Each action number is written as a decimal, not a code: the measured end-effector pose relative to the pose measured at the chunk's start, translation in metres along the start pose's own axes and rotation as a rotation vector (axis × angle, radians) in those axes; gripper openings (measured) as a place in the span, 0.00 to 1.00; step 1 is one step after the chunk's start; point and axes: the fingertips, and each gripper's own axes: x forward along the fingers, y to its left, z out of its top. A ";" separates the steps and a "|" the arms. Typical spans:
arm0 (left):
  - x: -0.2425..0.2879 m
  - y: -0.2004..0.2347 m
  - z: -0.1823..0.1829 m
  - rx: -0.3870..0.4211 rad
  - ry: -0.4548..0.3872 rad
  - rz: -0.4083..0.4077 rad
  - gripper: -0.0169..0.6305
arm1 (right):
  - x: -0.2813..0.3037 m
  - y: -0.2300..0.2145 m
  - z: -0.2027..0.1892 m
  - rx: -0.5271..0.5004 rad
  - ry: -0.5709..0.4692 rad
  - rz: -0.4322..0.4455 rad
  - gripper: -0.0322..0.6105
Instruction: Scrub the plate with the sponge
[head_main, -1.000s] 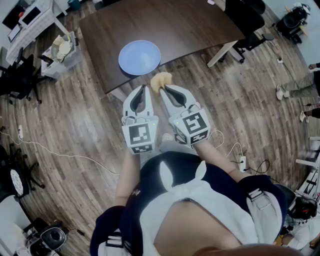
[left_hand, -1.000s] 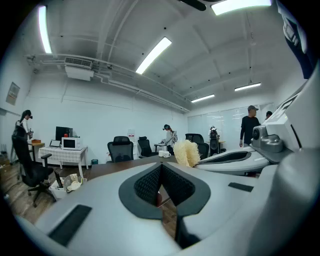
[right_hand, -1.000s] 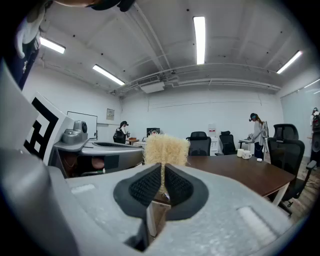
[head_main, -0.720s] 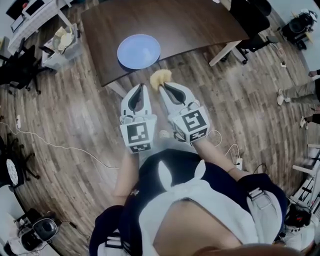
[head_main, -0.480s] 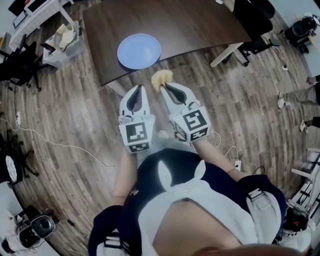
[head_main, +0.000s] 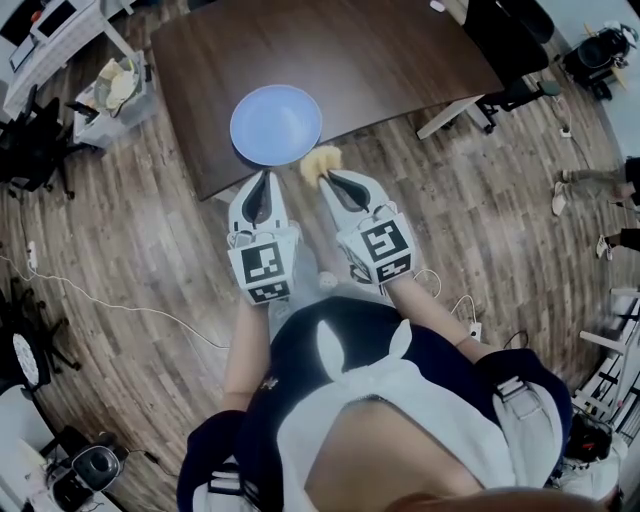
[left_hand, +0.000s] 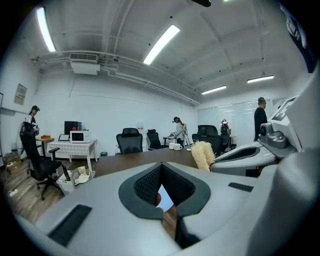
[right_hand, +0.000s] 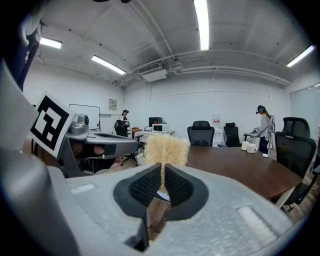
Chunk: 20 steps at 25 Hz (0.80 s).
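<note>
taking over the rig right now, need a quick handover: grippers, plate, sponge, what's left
Left gripper: shut, empty, just short of the plate.
Right gripper: shut on the sponge, which pokes out past its jaws.
Plate: on the dark table, near its front edge; sponge beside its near rim.
Done: sponge in grip.
Left: set sponge on plate, scrub.

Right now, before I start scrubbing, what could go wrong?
The plate sits unheld near the table edge, and the left gripper is shut and empty, so scrubbing may slide it off. The right gripper pinches the sponge only by one end, so it could fold or slip.
</note>
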 end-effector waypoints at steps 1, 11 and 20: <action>0.010 0.009 -0.001 -0.004 0.006 0.001 0.03 | 0.012 -0.005 0.001 -0.006 0.009 -0.001 0.08; 0.104 0.095 -0.024 -0.020 0.112 -0.021 0.03 | 0.140 -0.035 -0.006 -0.015 0.155 0.063 0.08; 0.136 0.149 -0.063 -0.051 0.167 -0.017 0.03 | 0.198 -0.018 -0.046 -0.039 0.322 0.150 0.08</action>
